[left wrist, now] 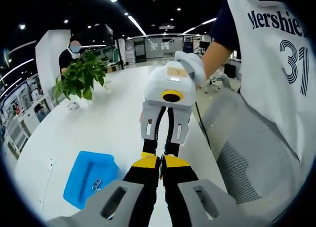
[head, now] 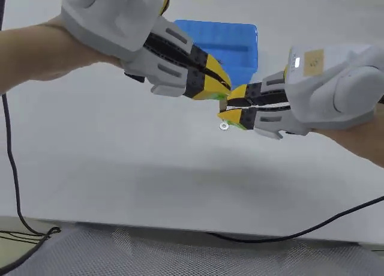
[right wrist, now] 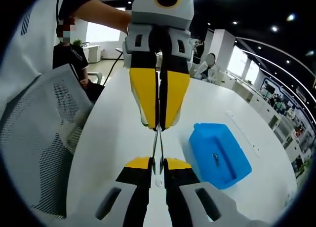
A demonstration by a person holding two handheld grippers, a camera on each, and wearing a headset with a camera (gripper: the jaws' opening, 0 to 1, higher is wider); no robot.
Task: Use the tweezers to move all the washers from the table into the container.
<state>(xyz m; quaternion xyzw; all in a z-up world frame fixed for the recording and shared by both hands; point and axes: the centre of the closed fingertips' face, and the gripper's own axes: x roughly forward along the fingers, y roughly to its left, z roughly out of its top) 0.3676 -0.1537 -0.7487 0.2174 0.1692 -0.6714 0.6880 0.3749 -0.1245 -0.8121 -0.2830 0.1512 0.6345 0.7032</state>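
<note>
Washer [head: 224, 126]: 1 small silver ring, flat on the white table [head: 120, 156].

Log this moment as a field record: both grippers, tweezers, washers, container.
left gripper: jaws closed on one end of the tweezers
right gripper: jaws closed on the other end, tip to tip with the left gripper
loose washer: on the table, just below the gripper tips
container: blue, open, beyond the grippers
stored washers: a few lying inside the container
task state: not finished
</note>
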